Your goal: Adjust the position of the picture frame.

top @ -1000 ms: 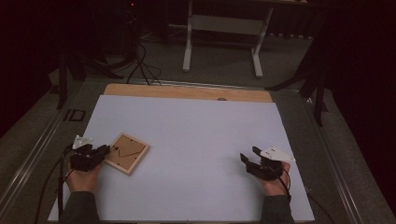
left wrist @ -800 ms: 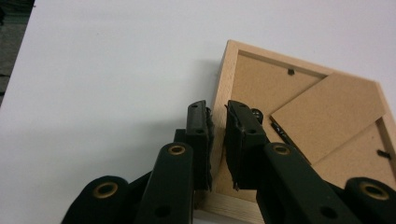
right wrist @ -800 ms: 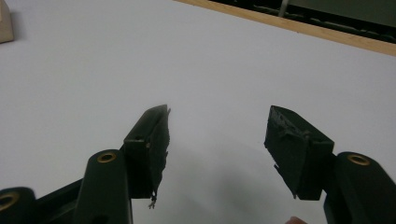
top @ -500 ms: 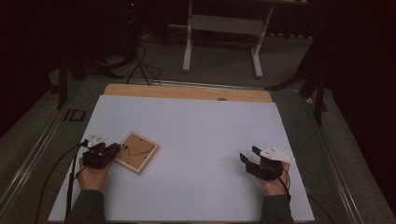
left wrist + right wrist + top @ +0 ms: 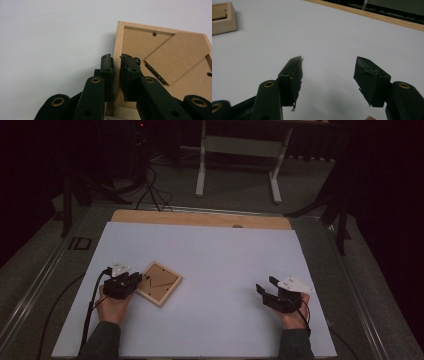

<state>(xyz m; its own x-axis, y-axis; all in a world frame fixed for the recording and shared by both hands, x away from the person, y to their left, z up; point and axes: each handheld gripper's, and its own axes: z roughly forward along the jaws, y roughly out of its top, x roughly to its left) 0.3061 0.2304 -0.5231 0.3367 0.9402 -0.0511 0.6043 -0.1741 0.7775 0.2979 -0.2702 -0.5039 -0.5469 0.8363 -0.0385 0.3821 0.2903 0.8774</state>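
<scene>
Dim floor, cables and a white stand surround the white table [image 5: 220,270], whose far edge shows a strip of bare wood. Since a second ago the wooden picture frame [image 5: 160,282] has slid across the sheet toward the middle of the table and a little toward the person, carried along by the left gripper [image 5: 131,281], and it has turned slightly on the way. My reading is that the frame is being dragged into a handier spot, so the repositioning is under way rather than finished.

In the left gripper view the left gripper [image 5: 116,65] has its jaws nearly together, pinching the frame's [image 5: 160,67] wooden rim: one jaw sits outside the rim and the other inside, on the backing board. The frame lies face down, flat on the table, with its cardboard stand [image 5: 177,53] folded against the back just ahead and to the right of the jaws. The left hand [image 5: 114,306] rests low behind the claw, forearm coming up from the near edge, jaws pointing forward and to the right.

Well apart on the other side, the right gripper [image 5: 265,289] has not moved. Its jaws [image 5: 328,80] stand spread wide with bare table between them, angled toward the frame [image 5: 222,17], which sits far off ahead and to the left of them.
</scene>
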